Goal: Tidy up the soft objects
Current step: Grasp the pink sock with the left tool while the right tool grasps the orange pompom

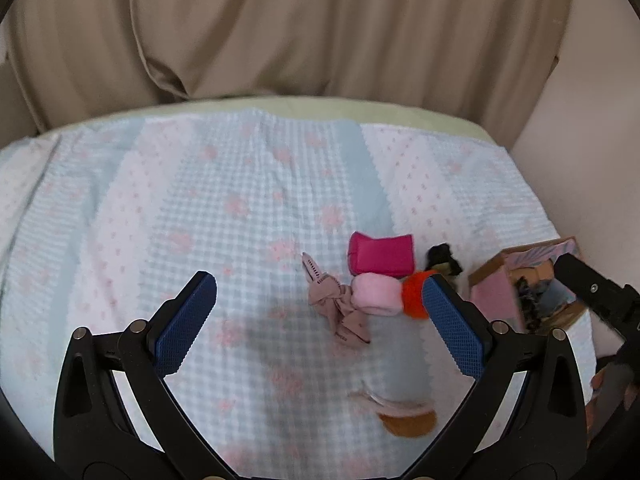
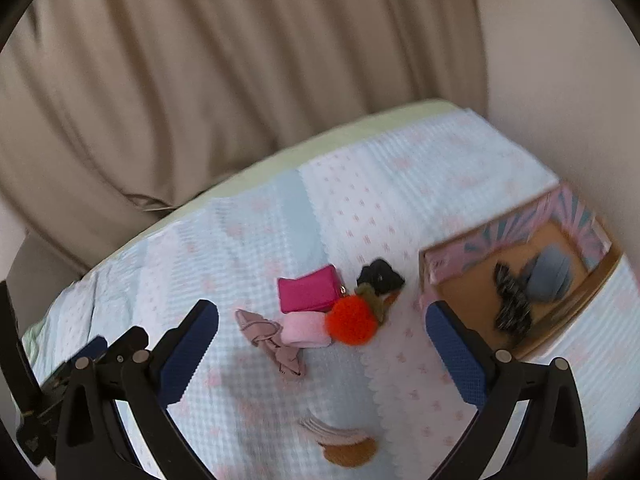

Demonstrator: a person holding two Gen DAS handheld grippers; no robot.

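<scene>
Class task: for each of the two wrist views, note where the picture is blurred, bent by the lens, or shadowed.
Left wrist view: soft overall, the tan and pink item at the bottom smeared; the checked blue bedspread's far edge bows, dark corners. Right wrist view: tilted, the patterned cardboard box slightly blurred; a faint shadow lies beneath the open left gripper.

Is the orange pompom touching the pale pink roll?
Touching. The right wrist view shows the pompom pressed against the roll's end with no blanket visible between them.
</scene>
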